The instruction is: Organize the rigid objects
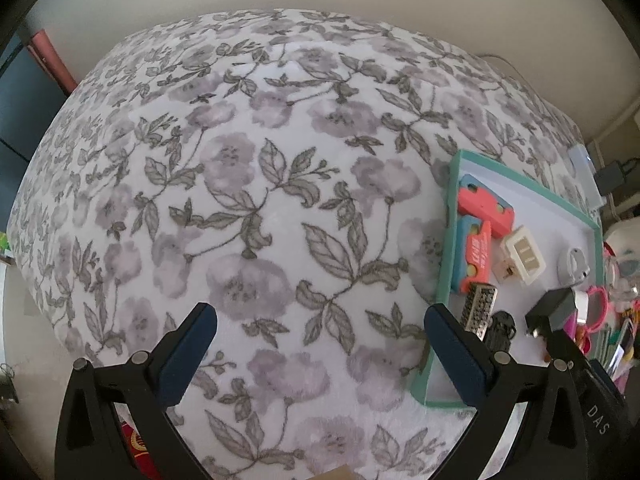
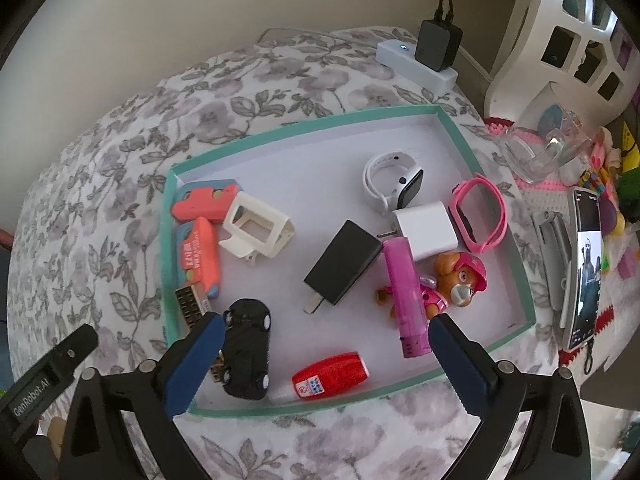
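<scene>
A shallow tray with a teal rim (image 2: 304, 120) lies on a floral bedspread (image 1: 280, 200). Inside it are a black toy car (image 2: 246, 354), a red bottle (image 2: 330, 372), a black charger (image 2: 344, 268), a pink tube (image 2: 404, 292), a toy pup (image 2: 460, 280), a white charger (image 2: 426, 228), a white watch (image 2: 394, 180), a pink band (image 2: 480, 216), a cream clip (image 2: 256, 228) and coral erasers (image 2: 200, 256). My right gripper (image 2: 326, 322) hangs open over the tray's near half, gripping nothing. My left gripper (image 1: 320, 316) is open above bare bedspread, left of the tray (image 1: 448, 240).
A white power strip with a black adapter (image 2: 416, 60) sits beyond the tray near the wall. To the tray's right are glass cups (image 2: 540, 152), a lit phone (image 2: 584, 264) and small toys. The bedspread left of the tray carries nothing.
</scene>
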`<state>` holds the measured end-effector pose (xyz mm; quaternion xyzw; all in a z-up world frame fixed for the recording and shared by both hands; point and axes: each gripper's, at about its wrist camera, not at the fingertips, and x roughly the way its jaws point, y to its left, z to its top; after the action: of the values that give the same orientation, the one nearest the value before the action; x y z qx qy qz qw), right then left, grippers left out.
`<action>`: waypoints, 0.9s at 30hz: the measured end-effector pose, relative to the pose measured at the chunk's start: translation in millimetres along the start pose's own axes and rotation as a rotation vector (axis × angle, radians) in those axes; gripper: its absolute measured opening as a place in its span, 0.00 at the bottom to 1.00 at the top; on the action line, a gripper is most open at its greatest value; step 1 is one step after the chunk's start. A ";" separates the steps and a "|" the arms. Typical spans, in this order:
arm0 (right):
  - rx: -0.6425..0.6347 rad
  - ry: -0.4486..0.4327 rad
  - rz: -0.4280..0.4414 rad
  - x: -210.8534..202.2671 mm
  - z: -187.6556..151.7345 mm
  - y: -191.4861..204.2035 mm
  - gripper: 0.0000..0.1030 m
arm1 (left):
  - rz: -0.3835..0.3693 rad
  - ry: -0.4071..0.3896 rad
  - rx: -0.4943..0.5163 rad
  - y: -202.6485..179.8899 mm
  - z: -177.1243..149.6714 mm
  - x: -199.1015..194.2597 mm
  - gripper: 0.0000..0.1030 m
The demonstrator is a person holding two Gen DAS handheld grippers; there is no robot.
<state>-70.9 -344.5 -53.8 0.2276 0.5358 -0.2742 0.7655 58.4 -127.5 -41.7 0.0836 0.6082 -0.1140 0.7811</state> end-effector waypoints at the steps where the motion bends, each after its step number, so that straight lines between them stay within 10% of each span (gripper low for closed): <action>1: -0.002 -0.002 0.003 -1.7 -0.8 0.5 1.00 | -0.005 -0.005 0.012 -1.2 -1.1 -2.8 1.00; 27: -0.066 -0.110 0.021 -51.1 -23.0 12.1 1.00 | 0.032 -0.223 0.088 16.7 -26.7 -66.5 1.00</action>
<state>-93.0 -311.6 -12.3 0.1922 0.4992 -0.2606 0.8037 22.6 -99.2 16.0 0.1146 0.5107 -0.1367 0.8411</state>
